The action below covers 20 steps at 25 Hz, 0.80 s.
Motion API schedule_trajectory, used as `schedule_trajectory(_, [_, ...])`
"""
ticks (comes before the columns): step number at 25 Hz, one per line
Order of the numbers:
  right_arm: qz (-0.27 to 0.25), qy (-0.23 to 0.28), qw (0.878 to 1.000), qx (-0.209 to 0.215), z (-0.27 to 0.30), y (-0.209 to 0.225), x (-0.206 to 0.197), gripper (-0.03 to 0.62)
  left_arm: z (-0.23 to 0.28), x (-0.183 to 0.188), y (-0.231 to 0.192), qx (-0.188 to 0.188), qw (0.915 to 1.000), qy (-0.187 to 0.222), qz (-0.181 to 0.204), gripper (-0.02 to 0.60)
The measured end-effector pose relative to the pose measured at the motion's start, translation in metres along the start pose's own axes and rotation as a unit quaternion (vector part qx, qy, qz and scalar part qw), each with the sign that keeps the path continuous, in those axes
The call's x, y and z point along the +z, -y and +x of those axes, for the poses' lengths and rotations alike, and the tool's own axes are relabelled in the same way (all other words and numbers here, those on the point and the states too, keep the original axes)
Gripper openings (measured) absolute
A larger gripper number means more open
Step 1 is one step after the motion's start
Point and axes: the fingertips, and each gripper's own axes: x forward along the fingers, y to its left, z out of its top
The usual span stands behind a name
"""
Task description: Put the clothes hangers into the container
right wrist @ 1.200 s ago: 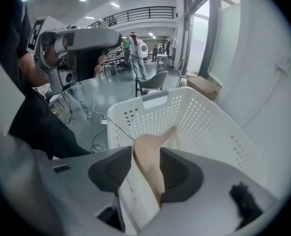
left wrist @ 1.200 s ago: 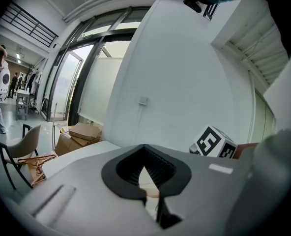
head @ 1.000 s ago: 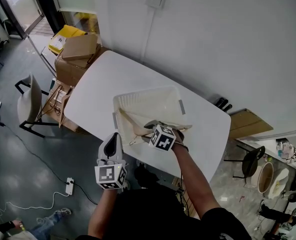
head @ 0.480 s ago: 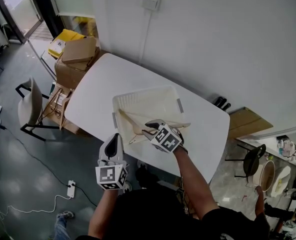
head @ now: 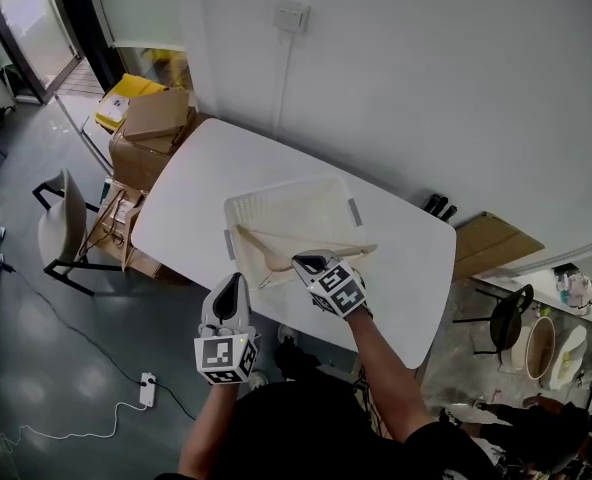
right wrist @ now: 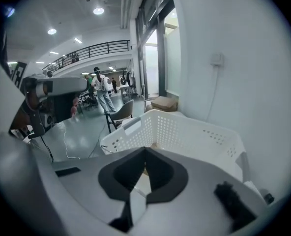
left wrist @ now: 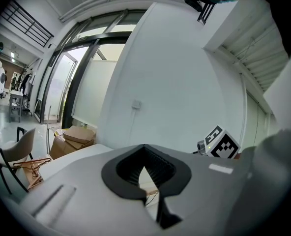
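A white perforated basket [head: 290,205] stands on the white table [head: 206,168]; its wall also fills the right gripper view [right wrist: 185,132]. Pale wooden hangers [head: 268,246] lie inside it, one arm reaching over the right rim. My right gripper [head: 310,263] hovers at the basket's near rim, pointing down into it. Its jaws have just been closing and now meet with nothing between them [right wrist: 145,152]. My left gripper [head: 230,286] hangs off the table's near edge, left of the basket, shut and holding nothing [left wrist: 145,151].
Cardboard boxes [head: 156,118] are stacked past the table's far left corner. A chair [head: 61,218] and a wooden rack [head: 116,213] stand on the floor at the left. A power strip [head: 148,388] lies on the floor. Another chair [head: 501,320] stands at the right.
My right gripper has lifted away from the hangers in the basket and rolled, and its jaws have gone from open to shut. The left gripper has hardly shifted.
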Motion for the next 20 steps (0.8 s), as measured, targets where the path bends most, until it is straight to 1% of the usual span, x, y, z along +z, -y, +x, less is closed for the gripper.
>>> schedule_trajectory(6, [0.035,0.047,0.997,-0.042,-0.020,-0.003,0.007,0.015,-0.008,0.002,0.005,-0.009,1.0000,0.003,0.001,0.006])
schedule_trajectory(11, [0.063,0.104,0.989,-0.083,-0.045,-0.007,0.021,0.015,-0.016,0.005,0.011,-0.020,0.9998,0.007,0.003,0.006])
schedule_trajectory(14, [0.082,0.137,0.981,-0.106,-0.063,-0.011,0.026,0.014,-0.022,0.005,0.015,-0.026,0.9996,0.009,0.005,0.006])
schedule_trajectory(17, [0.105,0.176,0.971,-0.125,-0.084,-0.017,0.030,0.014,-0.029,0.006,0.019,-0.033,0.9994,0.011,0.007,0.006])
schedule_trajectory(20, [0.114,0.208,0.960,-0.150,-0.104,-0.026,0.031,0.015,-0.036,0.006,0.023,-0.041,0.9990,0.013,0.009,0.006])
